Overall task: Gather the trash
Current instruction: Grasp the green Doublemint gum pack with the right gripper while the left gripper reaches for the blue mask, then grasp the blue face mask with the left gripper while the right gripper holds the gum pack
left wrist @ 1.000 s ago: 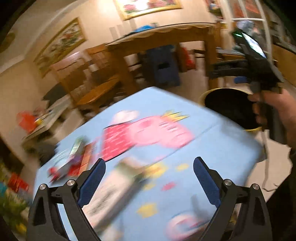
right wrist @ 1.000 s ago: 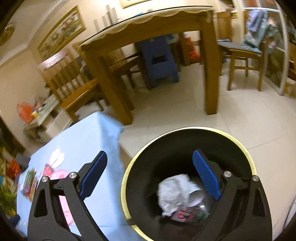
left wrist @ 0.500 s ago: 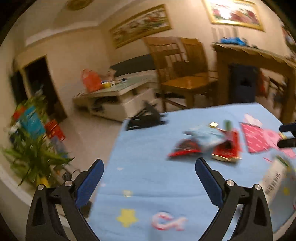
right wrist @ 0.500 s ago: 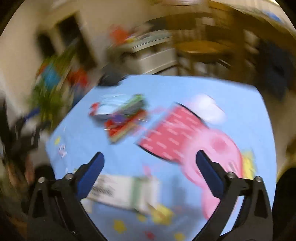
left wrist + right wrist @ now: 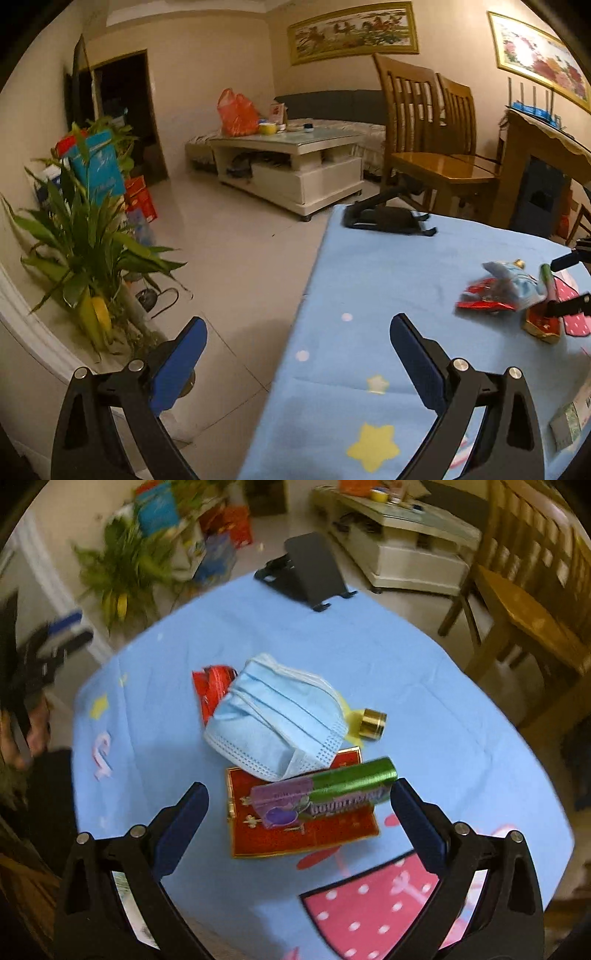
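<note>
The right claw [image 5: 299,805] hangs released above the trash pile on the blue tabletop [image 5: 424,672], its blue pads spread to either side of a green and purple candy roll [image 5: 325,794]. The roll's lettering is too blurred to read. The roll lies across a red and gold packet [image 5: 295,830]. Just beyond the roll, a pale blue face mask [image 5: 277,716] covers a crumpled red wrapper [image 5: 214,686], and a small gold cap [image 5: 373,723] sits beside the mask. Bare cloth surrounds the pile on every side. A black folding stand [image 5: 310,572] sits at the tabletop's far edge, well beyond the roll. The left claw [image 5: 299,365] is also released and empty, straddling the tabletop's left edge with open floor below, well apart from the pile.
</note>
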`<state>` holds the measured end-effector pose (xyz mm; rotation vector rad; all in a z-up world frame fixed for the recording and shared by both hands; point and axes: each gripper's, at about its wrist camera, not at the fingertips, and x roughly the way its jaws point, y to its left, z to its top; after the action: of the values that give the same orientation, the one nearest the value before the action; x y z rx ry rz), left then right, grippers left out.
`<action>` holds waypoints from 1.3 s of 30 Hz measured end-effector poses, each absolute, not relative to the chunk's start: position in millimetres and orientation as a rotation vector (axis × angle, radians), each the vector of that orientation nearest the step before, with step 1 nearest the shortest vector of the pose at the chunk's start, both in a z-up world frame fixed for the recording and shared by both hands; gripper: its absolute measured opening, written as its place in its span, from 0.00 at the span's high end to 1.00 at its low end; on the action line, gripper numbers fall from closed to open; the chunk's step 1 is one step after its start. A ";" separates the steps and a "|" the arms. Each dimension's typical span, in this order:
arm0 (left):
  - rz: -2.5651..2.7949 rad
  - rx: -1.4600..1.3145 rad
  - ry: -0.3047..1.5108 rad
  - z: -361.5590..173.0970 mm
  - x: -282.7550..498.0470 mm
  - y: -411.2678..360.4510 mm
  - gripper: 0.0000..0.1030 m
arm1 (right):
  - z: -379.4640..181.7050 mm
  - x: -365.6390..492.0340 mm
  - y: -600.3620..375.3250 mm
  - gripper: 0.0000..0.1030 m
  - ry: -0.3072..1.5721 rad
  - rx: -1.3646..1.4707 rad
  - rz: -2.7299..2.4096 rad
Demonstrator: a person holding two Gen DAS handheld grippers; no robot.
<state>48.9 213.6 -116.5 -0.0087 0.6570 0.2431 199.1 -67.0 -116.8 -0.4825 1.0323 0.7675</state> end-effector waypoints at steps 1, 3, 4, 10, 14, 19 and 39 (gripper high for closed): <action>0.245 -0.019 0.663 -118.8 51.8 216.0 0.07 | -119.4 200.5 -65.7 0.05 1.035 -0.496 0.774; 0.236 -0.026 0.673 -122.0 57.9 215.2 0.07 | -124.7 202.0 -62.1 0.05 1.038 -0.523 0.772; 0.232 -0.025 0.674 -122.6 59.0 214.2 0.07 | -127.9 204.8 -61.6 0.05 1.050 -0.527 0.776; 0.173 0.012 0.663 -117.5 68.6 190.7 0.07 | -140.5 211.7 -66.8 0.18 1.083 -0.480 0.781; 0.154 0.034 0.638 -106.8 69.3 174.8 0.07 | -142.8 219.5 -71.5 0.18 1.079 -0.441 0.778; 0.162 0.056 0.640 -104.0 69.0 164.6 0.07 | -141.7 208.4 -62.7 0.21 1.041 -0.515 0.802; -0.472 0.387 0.948 -137.5 209.4 -1.5 0.11 | -109.5 66.5 -263.7 0.22 0.784 0.269 0.605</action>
<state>209.4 -1.5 -137.5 0.3873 0.9484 -0.4715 66.5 -263.7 -109.5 0.2688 0.7837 0.6052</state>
